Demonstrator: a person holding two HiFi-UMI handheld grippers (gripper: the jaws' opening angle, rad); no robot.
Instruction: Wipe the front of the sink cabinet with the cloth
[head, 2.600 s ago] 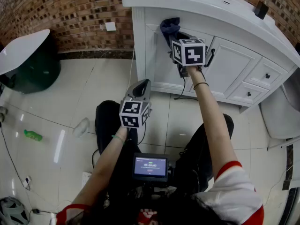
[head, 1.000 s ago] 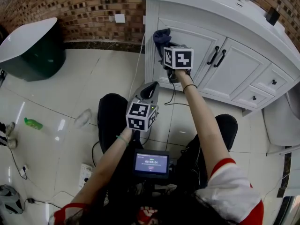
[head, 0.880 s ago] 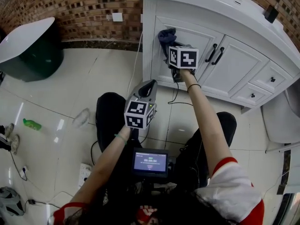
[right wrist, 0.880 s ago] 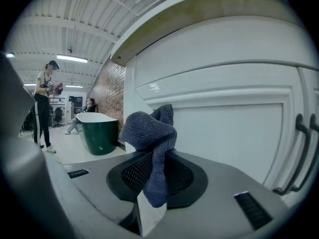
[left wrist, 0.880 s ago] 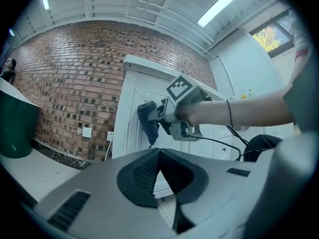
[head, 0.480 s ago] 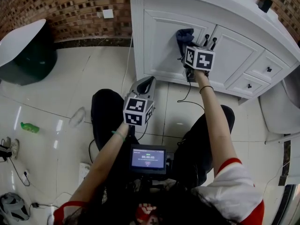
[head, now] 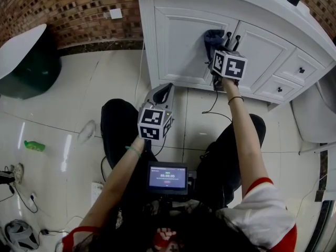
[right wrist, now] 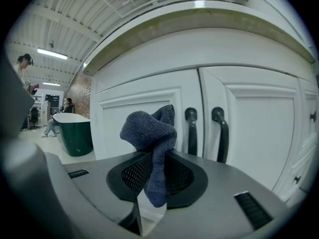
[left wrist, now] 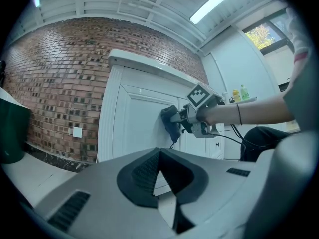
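Up against the left door (head: pixel 176 46) of the sink cabinet (head: pixel 262 62), the right tongs (right wrist: pixel 152 176) clamp the blue cloth (right wrist: pixel 149 131). It bunches above the tips and presses on the panel just beside the black handles (right wrist: pixel 204 128). Wiping looks under way, with the right door and drawers seemingly left. The left tongs (left wrist: pixel 159 180) hang closed and empty, well back.
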